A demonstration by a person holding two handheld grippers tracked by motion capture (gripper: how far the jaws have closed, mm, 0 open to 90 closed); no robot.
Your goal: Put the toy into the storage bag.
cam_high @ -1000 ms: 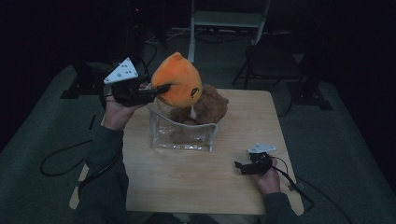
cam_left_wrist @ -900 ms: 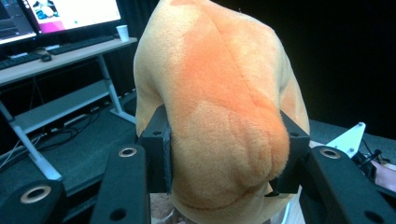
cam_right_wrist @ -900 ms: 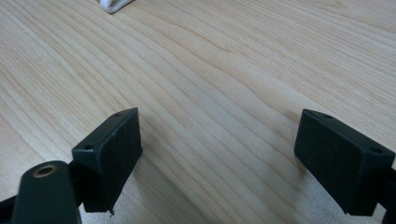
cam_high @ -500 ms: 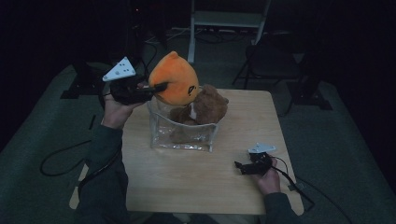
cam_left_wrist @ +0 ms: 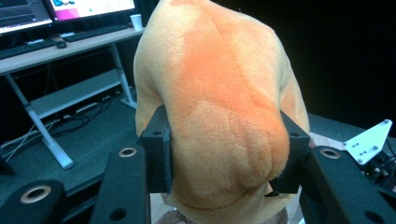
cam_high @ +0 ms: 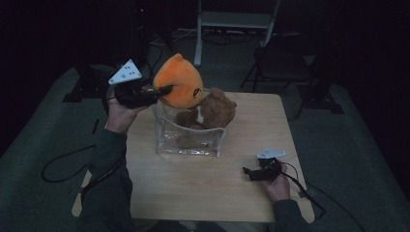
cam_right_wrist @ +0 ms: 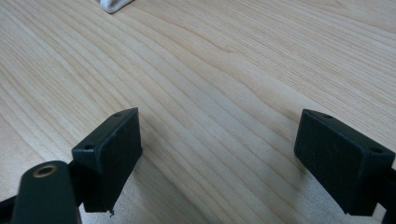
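Observation:
An orange plush toy (cam_high: pixel 180 82) hangs above the left rim of a clear plastic bin (cam_high: pixel 189 136). My left gripper (cam_high: pixel 163 91) is shut on it from the left; in the left gripper view both pads (cam_left_wrist: pixel 161 151) press into the orange plush toy (cam_left_wrist: pixel 219 116). A brown plush bear (cam_high: pixel 210 112) sits inside the bin, its head above the rim. My right gripper (cam_high: pixel 247 172) rests low on the wooden table (cam_high: pixel 193 188) at the front right. In the right gripper view it (cam_right_wrist: pixel 219 156) stands open over bare wood (cam_right_wrist: pixel 224 70), nothing between the jaws.
A dark folding chair (cam_high: pixel 283 65) and a white desk frame (cam_high: pixel 237 21) stand beyond the table's far edge. Cables (cam_high: pixel 63 164) trail on the grey floor at the left. A small white object (cam_right_wrist: pixel 112 4) lies on the table ahead of the right gripper.
The left gripper and the orange plush have shifted slightly; the right hand has stayed put.

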